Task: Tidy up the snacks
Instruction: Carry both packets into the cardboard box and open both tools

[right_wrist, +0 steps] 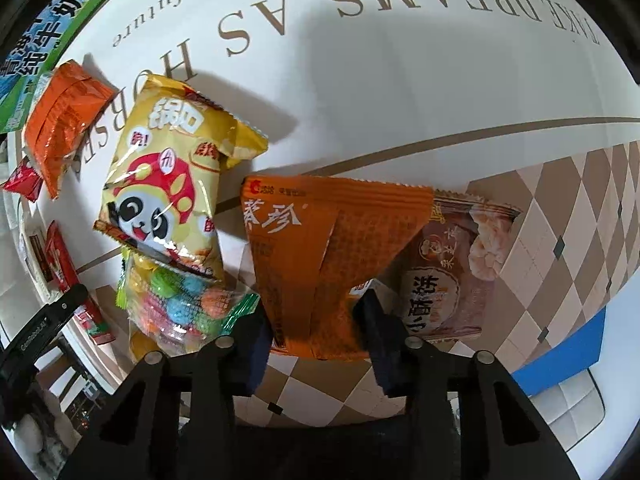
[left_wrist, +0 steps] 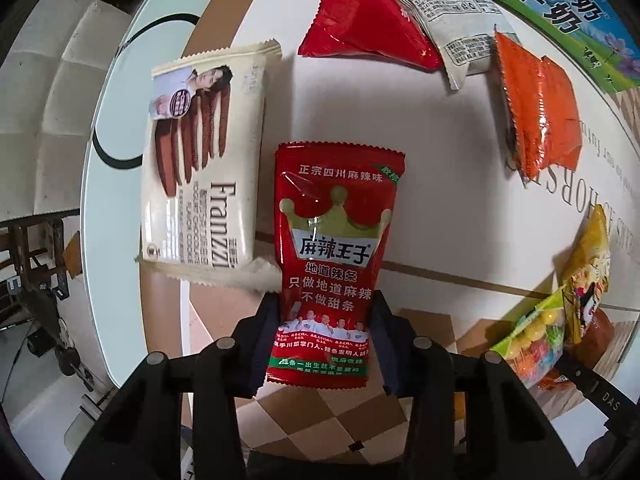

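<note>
Only the left wrist view shows the Franzzi pack (left_wrist: 202, 160).

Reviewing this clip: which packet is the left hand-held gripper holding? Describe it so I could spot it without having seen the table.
On the white round table, find the cream Franzzi biscuit packet near its edge. Beside it lies a red spicy-strip pouch, its lower end clamped in the left hand-held gripper. Unlike the plain red packet farther off, it bears a pale crown and white Chinese lettering.
</note>
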Available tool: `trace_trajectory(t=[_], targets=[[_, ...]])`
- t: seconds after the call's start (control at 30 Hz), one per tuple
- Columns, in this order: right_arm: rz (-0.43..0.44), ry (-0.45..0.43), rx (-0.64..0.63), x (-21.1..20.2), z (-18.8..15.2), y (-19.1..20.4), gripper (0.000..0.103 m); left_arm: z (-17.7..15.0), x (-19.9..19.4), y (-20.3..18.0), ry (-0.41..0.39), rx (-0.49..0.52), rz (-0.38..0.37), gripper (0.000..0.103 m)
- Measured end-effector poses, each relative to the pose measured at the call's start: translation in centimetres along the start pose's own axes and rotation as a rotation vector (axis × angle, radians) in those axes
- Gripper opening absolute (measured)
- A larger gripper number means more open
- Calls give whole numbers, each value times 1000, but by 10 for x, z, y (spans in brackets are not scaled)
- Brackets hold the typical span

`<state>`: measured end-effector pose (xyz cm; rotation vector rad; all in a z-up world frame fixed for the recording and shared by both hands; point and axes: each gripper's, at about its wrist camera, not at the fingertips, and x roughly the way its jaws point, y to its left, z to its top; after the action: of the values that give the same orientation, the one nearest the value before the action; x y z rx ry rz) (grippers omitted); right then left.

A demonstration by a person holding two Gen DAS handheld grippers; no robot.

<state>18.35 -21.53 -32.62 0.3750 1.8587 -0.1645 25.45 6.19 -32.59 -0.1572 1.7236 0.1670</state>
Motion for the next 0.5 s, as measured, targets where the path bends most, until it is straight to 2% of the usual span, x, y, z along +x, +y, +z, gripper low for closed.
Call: trace_trajectory(t=[0.13, 0.27, 0.5], targets=[[16, -10, -1, -14, -7, -3, 41, -11, -8, -2, -17, 3, -19, 41], [57, -24, 2, -38, -14, -5, 41, -13, -32, 0, -46, 20, -70, 41], [154, -110, -52, -116, -22, 9, 41, -4, -116, -19, -169, 83, -218, 41]])
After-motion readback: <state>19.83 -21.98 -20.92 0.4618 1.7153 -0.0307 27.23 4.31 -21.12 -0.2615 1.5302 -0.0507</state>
